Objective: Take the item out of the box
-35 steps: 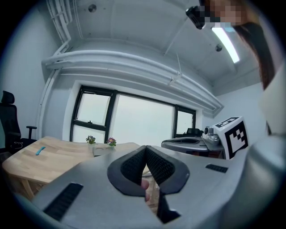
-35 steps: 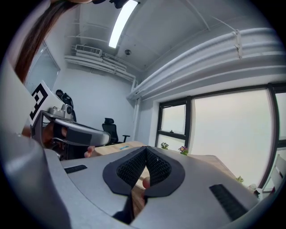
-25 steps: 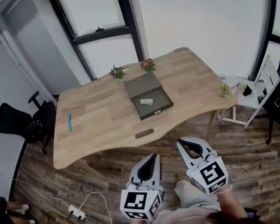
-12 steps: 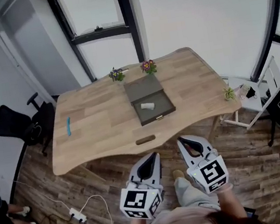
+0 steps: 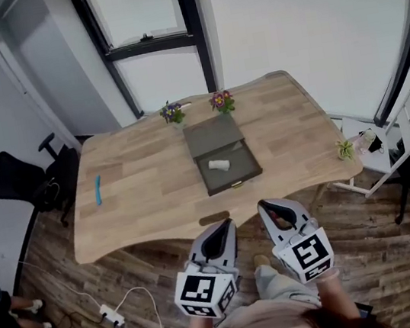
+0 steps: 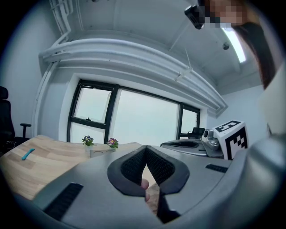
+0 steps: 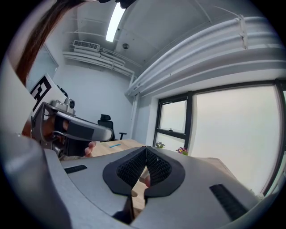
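Observation:
An open grey box [image 5: 226, 167] lies on the wooden table [image 5: 149, 199], its lid [image 5: 210, 136] flat behind it. A small white item [image 5: 219, 165] rests inside the box. Both grippers are held low in front of the person, short of the table's near edge and well apart from the box. My left gripper [image 5: 224, 229] is shut with nothing between its pads [image 6: 134, 165]. My right gripper [image 5: 271, 209] is shut and empty too, its pads [image 7: 156, 166] meeting at the tip. In the left gripper view the box [image 6: 101, 152] shows only as a low edge.
Two small flower pots [image 5: 172, 113] [image 5: 220, 101] stand at the table's far edge, and a blue object [image 5: 98, 190] lies at its left. Black office chairs [image 5: 15, 182] stand left, a white side table [image 5: 388, 149] right. A power strip and cable [image 5: 109, 315] lie on the floor.
The table and box have drawn nearer and lower in the head view as the person moves toward them. Both grippers stay shut, side by side.

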The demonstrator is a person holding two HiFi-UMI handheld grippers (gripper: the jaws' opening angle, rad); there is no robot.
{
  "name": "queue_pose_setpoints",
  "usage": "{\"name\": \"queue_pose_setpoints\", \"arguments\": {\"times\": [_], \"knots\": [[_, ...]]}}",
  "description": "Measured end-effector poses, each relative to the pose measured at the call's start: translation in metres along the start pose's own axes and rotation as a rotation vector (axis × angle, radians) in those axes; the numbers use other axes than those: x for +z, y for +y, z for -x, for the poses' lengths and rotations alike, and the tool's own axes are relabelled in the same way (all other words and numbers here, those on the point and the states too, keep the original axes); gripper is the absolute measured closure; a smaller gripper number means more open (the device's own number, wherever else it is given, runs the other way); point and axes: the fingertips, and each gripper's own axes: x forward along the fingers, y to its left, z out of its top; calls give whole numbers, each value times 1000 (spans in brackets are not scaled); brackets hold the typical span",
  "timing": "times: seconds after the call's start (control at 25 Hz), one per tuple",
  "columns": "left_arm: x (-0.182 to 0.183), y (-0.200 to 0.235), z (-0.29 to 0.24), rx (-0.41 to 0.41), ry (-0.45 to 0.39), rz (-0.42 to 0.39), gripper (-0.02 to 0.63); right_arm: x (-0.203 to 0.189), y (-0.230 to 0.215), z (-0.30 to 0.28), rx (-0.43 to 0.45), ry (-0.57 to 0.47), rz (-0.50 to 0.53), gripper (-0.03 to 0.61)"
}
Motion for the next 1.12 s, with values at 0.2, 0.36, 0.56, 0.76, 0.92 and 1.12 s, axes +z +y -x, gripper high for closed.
{"name": "queue_pose_setpoints", "arguments": {"times": [0.2,0.36,0.56,0.76,0.92,1.12], "knots": [[8,16,-26,26,-4,2,612,1,-19,-24,29,2,-7,578],[12,29,-47,49,-2,12,612,0,-33,-44,59,4,-6,578],[16,42,-72,79,3,23,612,1,-52,-65,93,-5,-57,578],[18,59,-95,123,-4,30,612,-3,-73,-90,115,8,-40,578],[14,75,-112,171,-4,40,612,-9,-83,-109,151,42,-36,577],[10,92,-126,217,0,53,612,-20,-91,-130,184,72,-33,577]]}}
